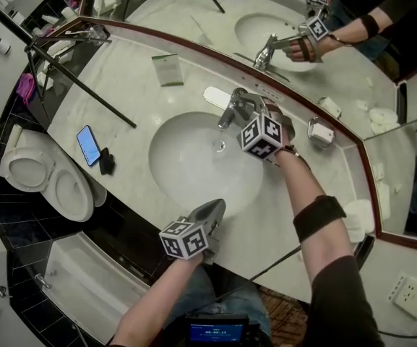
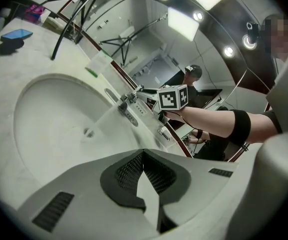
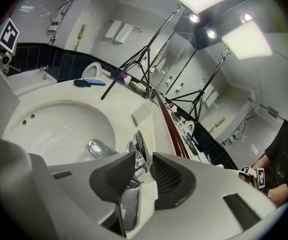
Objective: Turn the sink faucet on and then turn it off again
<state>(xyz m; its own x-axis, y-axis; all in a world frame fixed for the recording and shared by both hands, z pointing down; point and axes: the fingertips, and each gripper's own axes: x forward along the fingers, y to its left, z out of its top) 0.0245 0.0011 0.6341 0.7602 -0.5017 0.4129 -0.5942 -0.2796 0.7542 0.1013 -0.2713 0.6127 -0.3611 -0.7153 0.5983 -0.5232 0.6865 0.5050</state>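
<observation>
a pale marbled stone worktop [image 1: 121, 92] curves along a long wall mirror [image 1: 194, 9] with a dark red frame. a white oval sink basin [image 1: 186, 176] is set in the worktop's middle, nearer its front edge. a white toilet [image 1: 42, 179] stands below the worktop's left end. the left gripper [image 1: 214, 208] hangs over the front edge of the worktop, beside the basin's front rim, its jaws pressed together with nothing in them. the right gripper [image 1: 248, 110] is at the back rim of the basin, its jaws half closed and gripping the upright lever handle [image 3: 139, 151] of the chrome sink faucet [image 1: 230, 110], which stands at the back edge of the basin, with its spout over the bowl. a pale stream [image 2: 104, 116] slants from the spout to the drain. a white oblong dish [image 1: 215, 96] lies just left of the faucet. a pale card with a green top [image 1: 168, 69] lies near the back edge. a blue phone [image 1: 88, 144] lies at the left edge, touching a small black object [image 1: 107, 161].
</observation>
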